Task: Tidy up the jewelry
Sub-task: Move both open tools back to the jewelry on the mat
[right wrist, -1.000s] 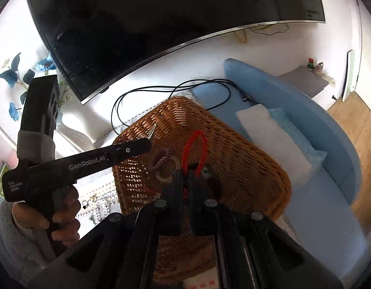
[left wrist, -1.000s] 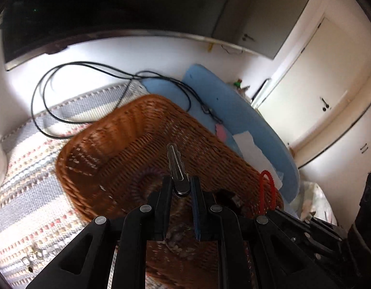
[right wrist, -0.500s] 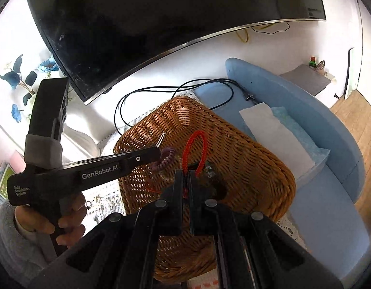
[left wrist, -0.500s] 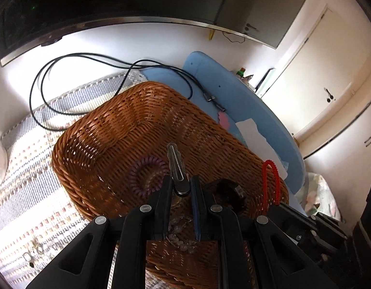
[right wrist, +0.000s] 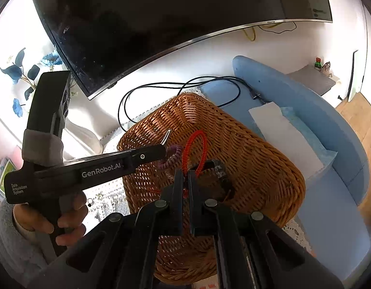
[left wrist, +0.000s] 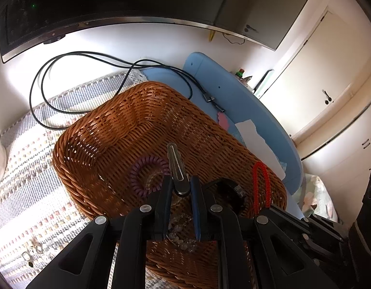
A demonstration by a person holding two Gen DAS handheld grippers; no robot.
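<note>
- The basket (left wrist: 142, 110) sat on the woven mat (left wrist: 29, 168), tilted in both views; a knock on its rim from either tool risked tipping it and spilling what already lay inside.
- Your left gripper (left wrist: 180, 187) hung over the basket with its jaws closed to a narrow gap, pinching the broad end of the metal clip (left wrist: 175, 161). The hold was at one end only, so the clip could have pivoted or slid out early.
- Your right gripper (right wrist: 185, 178) had its jaws almost together on the base of the red loop (right wrist: 195, 149). The loop stood free above the basket and could have snagged the left tool just beside it.
- The purple coil tie (left wrist: 147, 175) lay in the basket just under the clip; a low release risked tangling them.
- Small pieces on the mat (left wrist: 31, 252) were too blurred to identify and could have been missed.
</note>
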